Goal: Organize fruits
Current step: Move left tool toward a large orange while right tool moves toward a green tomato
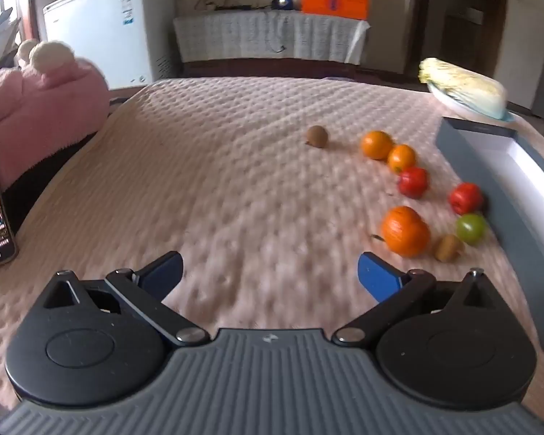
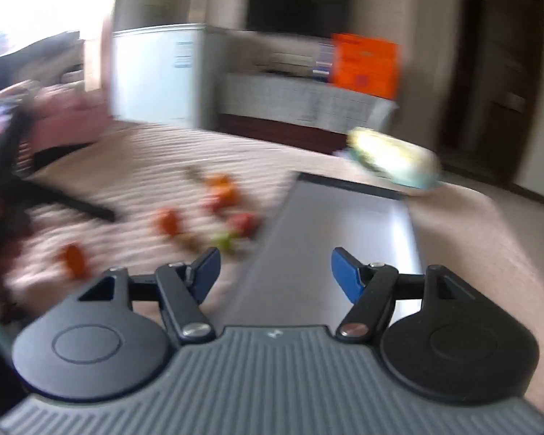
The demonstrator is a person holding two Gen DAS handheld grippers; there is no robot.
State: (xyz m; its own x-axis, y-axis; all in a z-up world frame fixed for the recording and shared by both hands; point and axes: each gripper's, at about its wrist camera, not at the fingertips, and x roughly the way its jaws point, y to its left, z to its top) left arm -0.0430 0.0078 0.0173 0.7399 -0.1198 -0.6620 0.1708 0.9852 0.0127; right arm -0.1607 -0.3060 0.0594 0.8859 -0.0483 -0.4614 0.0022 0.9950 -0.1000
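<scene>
your left gripper (image 1: 270,272) is wide open with nothing in it, over bare pink bed cover (image 1: 199,188). the fruits lie to its right: three oranges (image 1: 404,231), two red apples (image 1: 412,182), a green one (image 1: 470,227), two kiwis (image 1: 447,248). they sit beside the gray box (image 1: 504,195) at the bed's edge. your right gripper (image 2: 275,272) is open too, empty, over that box (image 2: 330,239); its view is blurry.
</scene>
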